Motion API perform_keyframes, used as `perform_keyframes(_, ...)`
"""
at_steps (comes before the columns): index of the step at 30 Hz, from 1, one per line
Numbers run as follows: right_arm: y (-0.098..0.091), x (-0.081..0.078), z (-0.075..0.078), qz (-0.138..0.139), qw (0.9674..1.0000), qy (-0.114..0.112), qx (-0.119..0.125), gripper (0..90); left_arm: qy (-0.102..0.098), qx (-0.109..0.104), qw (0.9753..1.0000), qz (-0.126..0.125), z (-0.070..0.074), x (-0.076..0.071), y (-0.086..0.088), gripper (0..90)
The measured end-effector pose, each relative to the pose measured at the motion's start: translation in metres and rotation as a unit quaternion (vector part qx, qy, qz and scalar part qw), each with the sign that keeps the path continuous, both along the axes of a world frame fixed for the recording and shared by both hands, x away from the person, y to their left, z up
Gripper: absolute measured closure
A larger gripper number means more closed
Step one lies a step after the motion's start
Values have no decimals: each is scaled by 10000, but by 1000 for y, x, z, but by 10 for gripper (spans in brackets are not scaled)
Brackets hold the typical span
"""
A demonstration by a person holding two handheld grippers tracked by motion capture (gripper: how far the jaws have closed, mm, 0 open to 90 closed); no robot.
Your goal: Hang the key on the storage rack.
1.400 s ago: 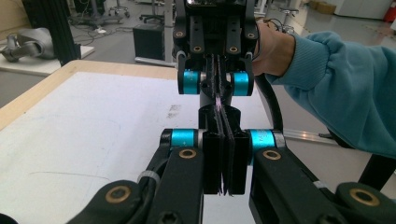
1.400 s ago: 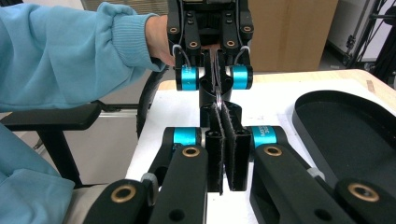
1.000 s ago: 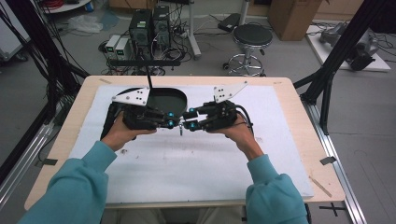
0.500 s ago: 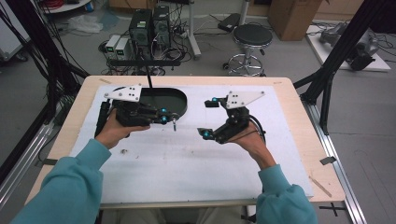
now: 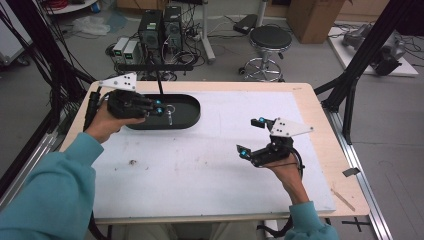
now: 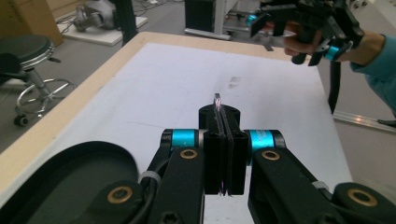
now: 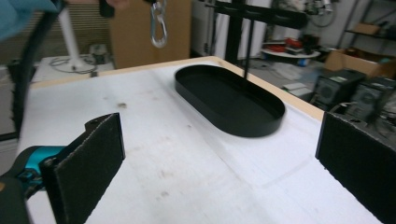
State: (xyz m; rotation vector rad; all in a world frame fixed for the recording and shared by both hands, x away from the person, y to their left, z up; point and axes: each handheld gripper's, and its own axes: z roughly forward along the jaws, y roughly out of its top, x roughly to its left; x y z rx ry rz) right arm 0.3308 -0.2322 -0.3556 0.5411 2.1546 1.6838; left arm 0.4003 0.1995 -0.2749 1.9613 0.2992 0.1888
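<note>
My left gripper (image 5: pixel 161 109) is shut on a thin metal ring (image 6: pixel 217 100) that stands up between its pads. A silver snap clip (image 5: pixel 170 116) hangs from the ring over the black oval tray (image 5: pixel 192 117). In the right gripper view the clip (image 7: pixel 159 23) dangles at the top, above the table near the tray (image 7: pixel 261 126). My right gripper (image 5: pixel 251 136) is out over the white mat at the right. Its jaws have just been opening and now stand wide apart with nothing between them (image 7: pixel 219 154). The left gripper view shows the right gripper (image 6: pixel 299 18) far off.
A black T-shaped stand (image 5: pixel 159 80) rises at the tray's far edge, its crossbar (image 7: pixel 252 16) above the tray. A white mat (image 5: pixel 200 170) covers the wooden table. A stool (image 5: pixel 270 40) and computer boxes (image 5: pixel 160 25) stand on the floor beyond the table.
The two grippers met at the middle one second ago. The right gripper has let go, opened and drawn away to the right and nearer the person. The left has carried ring and clip left over the tray.
</note>
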Motion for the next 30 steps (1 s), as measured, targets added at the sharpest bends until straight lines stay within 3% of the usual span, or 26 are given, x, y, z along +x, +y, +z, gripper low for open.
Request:
perform_keyframes(5, -13, -8, -19, -371, 9990, 44, 229, 6, -52, 196, 9996, 184, 8, 13, 7, 882)
perform_keyframes(12, -33, -19, -42, -847, 9951, -75, 496, 6, -94, 603, 9966, 562, 22, 35, 23, 882)
perform_keyframes(18, -45, -26, -58, -1153, 9922, -110, 459, 7, -87, 778, 9934, 834, 28, 45, 34, 882)
perform_keyframes(30, -57, -33, -72, -1385, 9863, -430, 785, 7, -18, 1278, 9839, 1246, 35, 68, 45, 882)
